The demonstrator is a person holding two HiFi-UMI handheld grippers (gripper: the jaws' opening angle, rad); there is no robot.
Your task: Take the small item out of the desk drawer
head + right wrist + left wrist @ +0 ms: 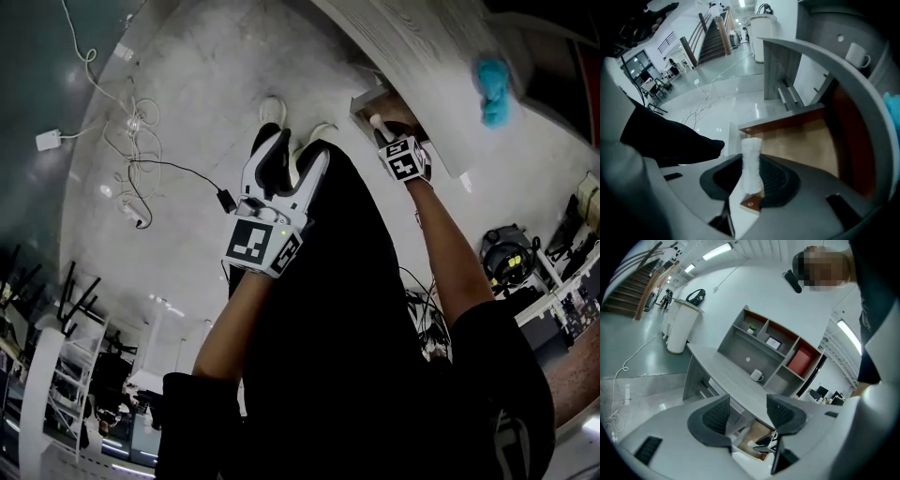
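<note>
While upright between ribbed dark pads [776, 180], a nubbly white cylinder [751, 163].

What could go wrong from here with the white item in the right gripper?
1. The right gripper pinches the white item, whose top stands past the jaw tips. It looks soft, so it may bend or slip out.
2. The desktop overhangs the open drawer, so a careless lift could knock the item against its edge.
3. The left gripper is open and empty, away from the drawer, so nothing would catch a drop.
</note>
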